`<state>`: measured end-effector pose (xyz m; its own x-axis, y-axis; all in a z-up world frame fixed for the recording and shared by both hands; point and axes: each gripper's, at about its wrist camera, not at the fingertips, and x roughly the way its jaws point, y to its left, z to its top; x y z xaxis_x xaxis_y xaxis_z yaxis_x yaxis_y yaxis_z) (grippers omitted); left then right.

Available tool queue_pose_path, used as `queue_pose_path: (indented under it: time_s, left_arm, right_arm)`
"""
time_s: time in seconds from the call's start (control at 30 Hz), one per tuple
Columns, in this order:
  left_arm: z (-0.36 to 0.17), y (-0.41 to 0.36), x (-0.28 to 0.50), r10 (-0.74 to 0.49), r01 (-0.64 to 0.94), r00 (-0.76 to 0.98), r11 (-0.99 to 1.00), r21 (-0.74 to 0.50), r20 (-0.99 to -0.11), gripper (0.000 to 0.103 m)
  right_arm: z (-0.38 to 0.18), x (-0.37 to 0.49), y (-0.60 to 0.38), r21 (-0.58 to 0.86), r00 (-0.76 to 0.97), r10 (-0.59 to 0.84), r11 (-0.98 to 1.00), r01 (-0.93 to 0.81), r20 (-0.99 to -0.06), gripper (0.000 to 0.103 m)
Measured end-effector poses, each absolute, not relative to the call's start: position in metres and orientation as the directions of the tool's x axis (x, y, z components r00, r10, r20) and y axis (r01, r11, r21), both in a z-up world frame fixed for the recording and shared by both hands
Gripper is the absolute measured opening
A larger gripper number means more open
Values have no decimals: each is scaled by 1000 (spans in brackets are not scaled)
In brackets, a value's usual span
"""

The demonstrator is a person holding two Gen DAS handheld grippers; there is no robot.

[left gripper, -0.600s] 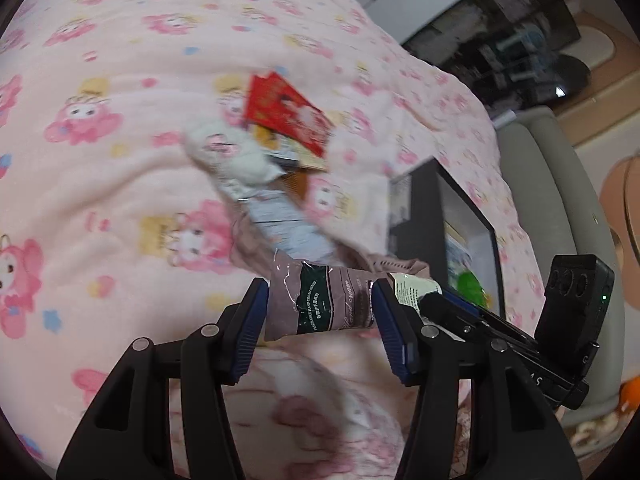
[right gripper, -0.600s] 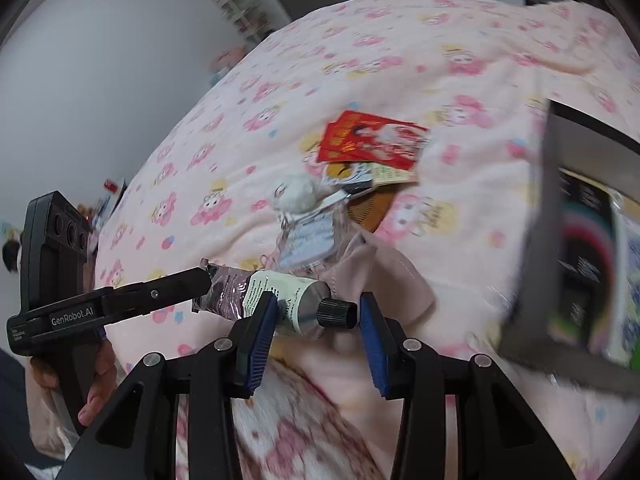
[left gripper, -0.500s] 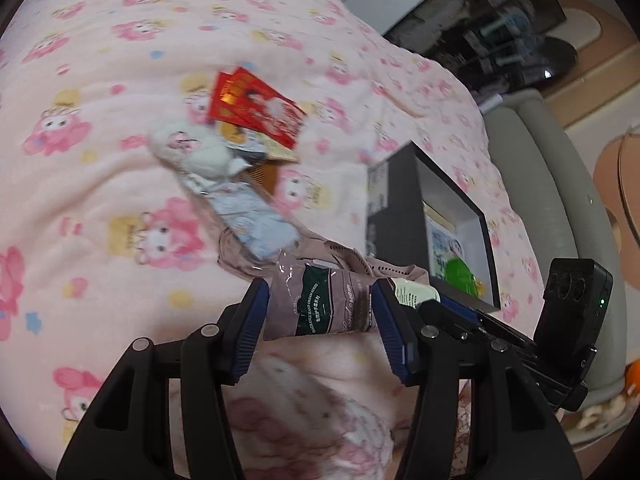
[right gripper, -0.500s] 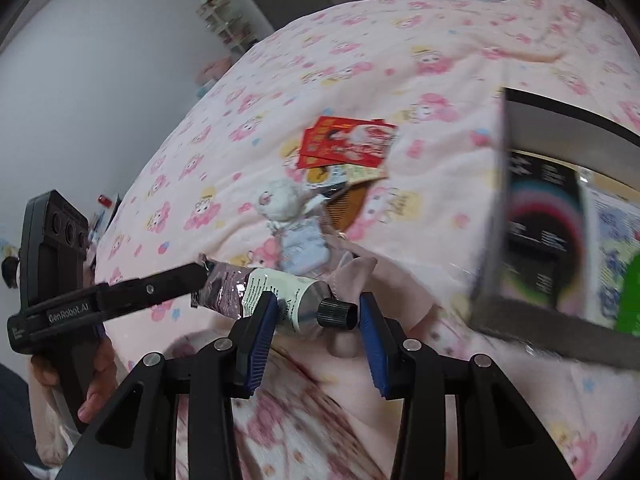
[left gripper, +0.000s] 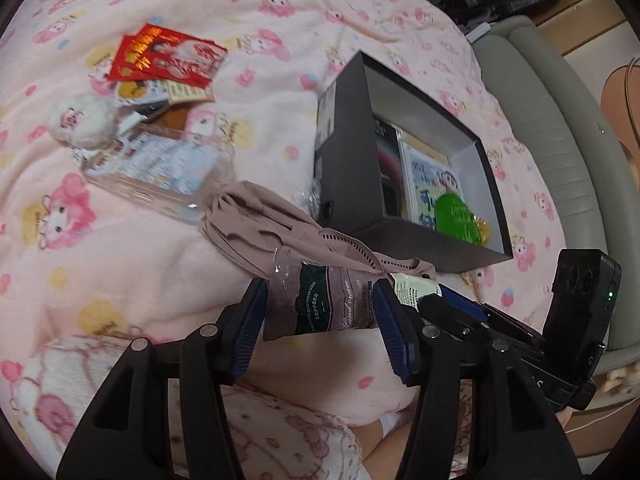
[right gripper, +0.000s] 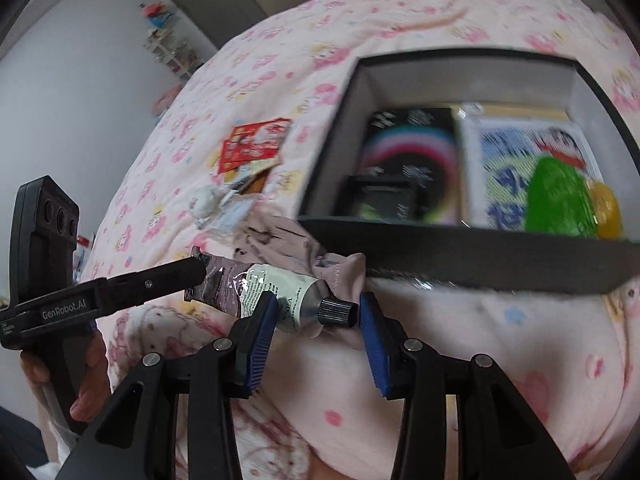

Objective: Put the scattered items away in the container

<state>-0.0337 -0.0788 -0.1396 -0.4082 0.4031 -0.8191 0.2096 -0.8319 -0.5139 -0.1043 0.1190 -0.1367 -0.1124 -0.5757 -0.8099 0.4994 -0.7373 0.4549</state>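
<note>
A hand cream tube (left gripper: 320, 304) is held between both grippers above the pink bedspread. My left gripper (left gripper: 320, 312) is shut on its flat crimped end. My right gripper (right gripper: 316, 312) is shut on its black-capped end (right gripper: 338, 311). A mauve cloth (left gripper: 264, 224) lies just beyond the tube. The black open box (left gripper: 348, 140) sits to the right and holds a dark booklet, a cartoon card and a green item (right gripper: 558, 200). Red envelopes (left gripper: 164, 58), a white plush (left gripper: 82, 120) and a clear packet (left gripper: 160, 168) lie scattered at the left.
The pink patterned blanket (left gripper: 120, 264) covers the bed. A grey padded bed edge (left gripper: 560, 128) runs at the right. Shelves and a wall (right gripper: 80, 60) lie beyond the bed in the right wrist view.
Both grippers have carried the tube to the right, toward the box. The box now looks larger and closer; the scattered items have slid left in both views.
</note>
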Motion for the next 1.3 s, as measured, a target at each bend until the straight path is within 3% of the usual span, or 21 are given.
queue_pose_path:
  time_s: [0.3, 0.63, 0.77, 0.97, 1.07, 1.3]
  left_arm:
    - [-180, -40, -57, 508, 148, -348, -800, -581, -788, 55]
    - [-186, -53, -50, 488, 204, -381, -784, -586, -785, 55]
    - [-188, -55, -50, 484, 214, -373, -786, -581, -792, 55]
    - [-205, -41, -60, 421, 241, -263, -843, -482, -868, 57]
    - [-197, -34, -58, 454, 178, -283, -841, -511, -845, 57]
    - [-167, -44, -38, 483, 94, -404, -823, -560, -777, 59]
  right_arm:
    - [-157, -113, 163, 395, -183, -503, -816, 422, -845, 39]
    - [-144, -115, 176, 374, -288, -497, -842, 389, -819, 39]
    - [-150, -108, 177, 368, -251, -485, -841, 397, -838, 39]
    - [-180, -106, 175, 411, -134, -479, -842, 350, -867, 39]
    - [-183, -108, 171, 378, -168, -456, -856, 353, -874, 39]
    - [-170, -99, 181, 452, -170, -536, -814, 365, -827, 42]
